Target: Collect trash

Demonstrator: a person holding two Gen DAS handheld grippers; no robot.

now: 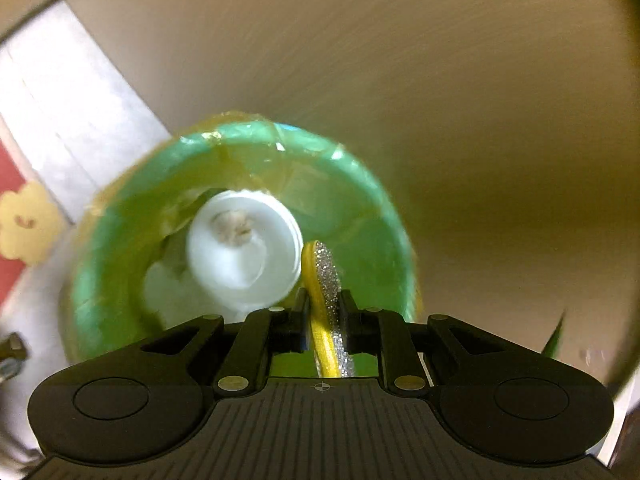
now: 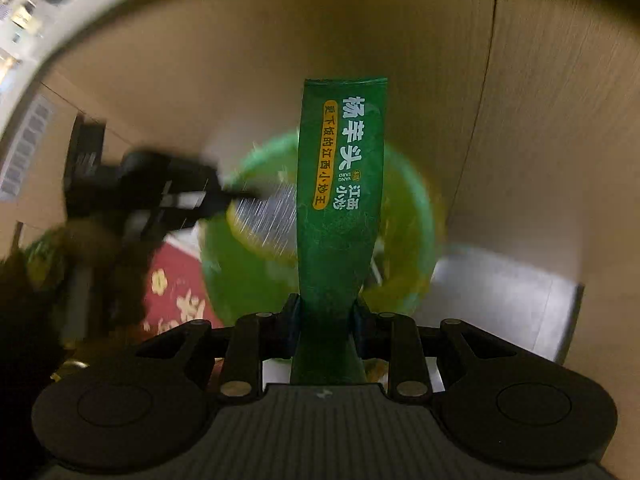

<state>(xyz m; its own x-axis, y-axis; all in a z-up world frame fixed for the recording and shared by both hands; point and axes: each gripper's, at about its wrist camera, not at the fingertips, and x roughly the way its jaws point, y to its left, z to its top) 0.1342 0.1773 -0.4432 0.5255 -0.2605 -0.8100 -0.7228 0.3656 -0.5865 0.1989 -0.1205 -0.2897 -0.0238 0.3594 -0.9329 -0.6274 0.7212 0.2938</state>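
Your left claw point(image 1: 324, 304) pinches a yellow glittery strip point(image 1: 326, 280) over the green-lined bin point(image 1: 120, 240) on the grey floor point(image 1: 60, 92); your right claw point(image 2: 326, 312) clamps a green wrapper point(image 2: 340, 184) above it, beside beige walls point(image 1: 360, 60).

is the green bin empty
No, the left wrist view shows a white cup already lying inside the green bin, below the glittery yellow strip held in the left fingers.

A cup point(image 1: 244, 248) is seen inside the bin point(image 1: 120, 248). A wrapper point(image 1: 324, 280) is held over the bin (right of the cup); a packet point(image 2: 340, 200) is held above the bin too.
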